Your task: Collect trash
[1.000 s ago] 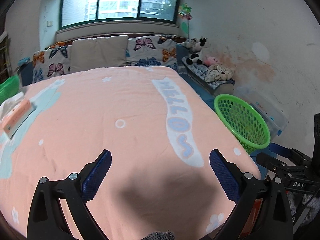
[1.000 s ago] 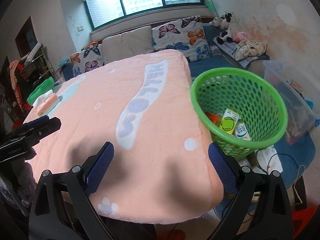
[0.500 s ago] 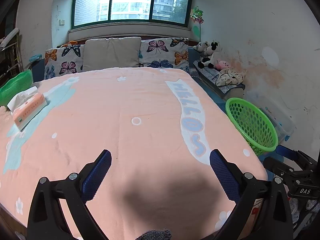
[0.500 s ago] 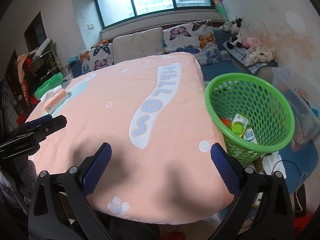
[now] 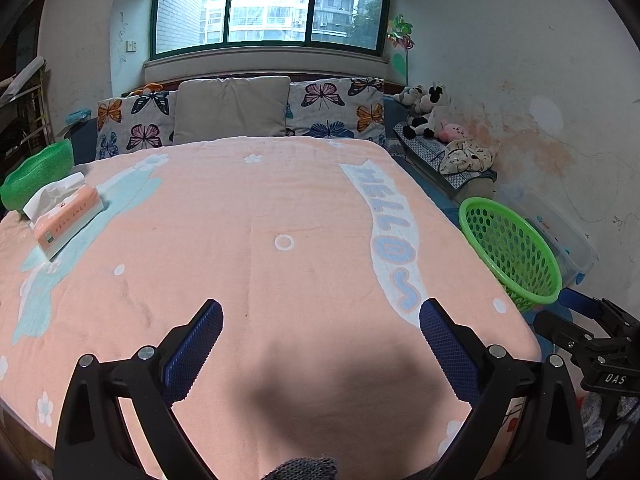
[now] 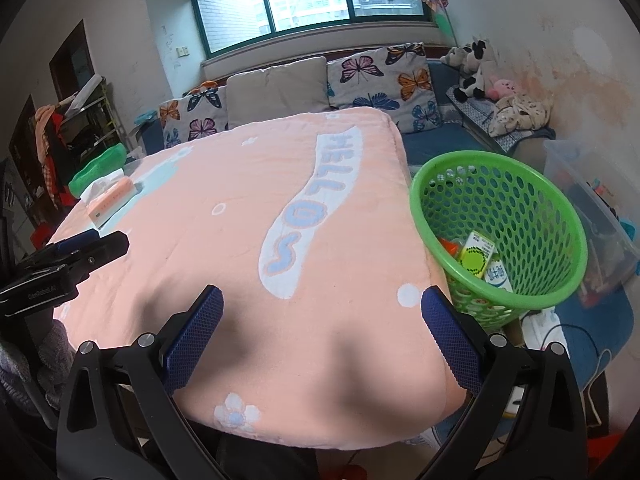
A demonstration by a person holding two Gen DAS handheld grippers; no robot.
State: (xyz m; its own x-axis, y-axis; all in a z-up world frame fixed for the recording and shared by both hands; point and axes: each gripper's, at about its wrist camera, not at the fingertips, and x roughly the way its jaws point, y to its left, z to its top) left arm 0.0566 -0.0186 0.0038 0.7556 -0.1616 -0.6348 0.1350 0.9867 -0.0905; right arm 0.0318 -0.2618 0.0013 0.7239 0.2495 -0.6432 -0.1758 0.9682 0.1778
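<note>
A green mesh basket [image 6: 560, 216] stands on the floor at the right side of the table; it also shows in the left wrist view as the basket [image 5: 516, 252]. Inside it lie a green and yellow carton [image 6: 476, 254], a white carton [image 6: 496, 276] and something orange. My left gripper [image 5: 320, 336] hangs open and empty over the near edge of the peach blanket [image 5: 240, 240]. My right gripper [image 6: 322, 328] is open and empty too, over the blanket's near right corner, left of the basket.
An orange tissue pack [image 5: 66, 216] lies at the blanket's far left, beside a green tub [image 5: 36, 176]. Butterfly cushions [image 5: 336, 108] line the back. Plush toys [image 5: 428, 108] and a clear plastic bin [image 6: 592, 200] sit along the right wall.
Both grippers have drawn back and risen, so more of the blanket and room shows. The tissue pack has come fully into the left wrist view. Both stay open and empty.
</note>
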